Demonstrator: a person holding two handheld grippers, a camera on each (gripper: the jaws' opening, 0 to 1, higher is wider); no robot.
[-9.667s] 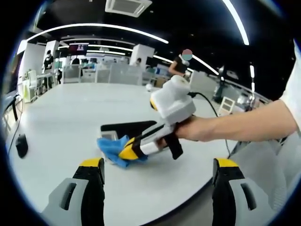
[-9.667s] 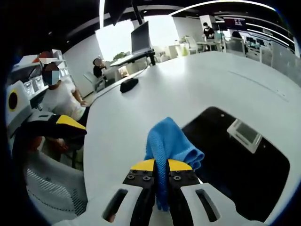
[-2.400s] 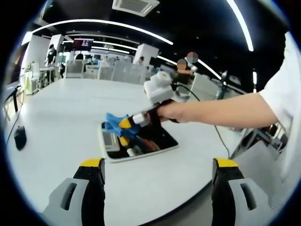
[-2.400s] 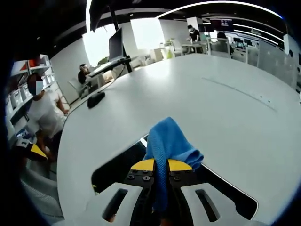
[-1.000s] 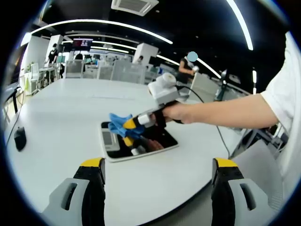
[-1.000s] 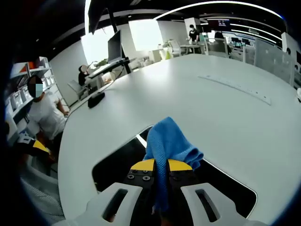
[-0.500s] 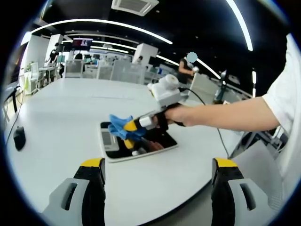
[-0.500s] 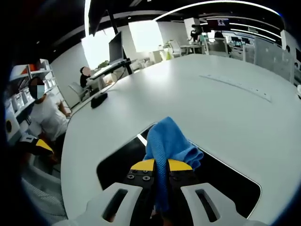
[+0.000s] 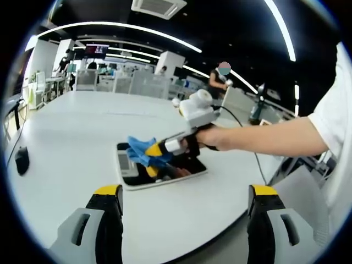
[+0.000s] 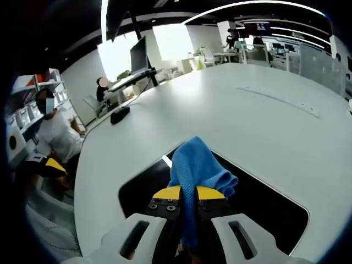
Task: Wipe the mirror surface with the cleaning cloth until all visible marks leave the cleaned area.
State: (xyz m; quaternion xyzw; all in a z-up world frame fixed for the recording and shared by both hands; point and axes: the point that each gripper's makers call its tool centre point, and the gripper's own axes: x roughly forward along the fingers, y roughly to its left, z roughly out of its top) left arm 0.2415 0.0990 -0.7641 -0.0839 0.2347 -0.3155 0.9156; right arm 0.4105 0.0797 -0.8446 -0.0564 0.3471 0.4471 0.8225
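The mirror point(image 9: 162, 170) lies flat mid-table, nearer the table's point(image 9: 71, 137) front edge. Our right gripper point(image 10: 188, 193), jaws clamped on the blue cleaning cloth point(image 10: 199, 168), holds it over the glass. Our left gripper point(image 9: 184, 192) hangs back, jaws wide apart.

Knitted blue cleaning cloth point(image 10: 199, 165), glossy dark mirror point(image 10: 264, 206), smooth matt white table point(image 10: 275, 115).

The flat rectangular mirror with a pale rim point(image 9: 165, 175) lay face up on the white table point(image 9: 71, 137), its dark glass point(image 10: 264, 212) reflecting a ceiling panel. The bunched blue microfibre cleaning cloth point(image 10: 199, 168) sat over the mirror, pinched between yellow-tipped jaws, its folds point(image 9: 142, 152) spilling forward.
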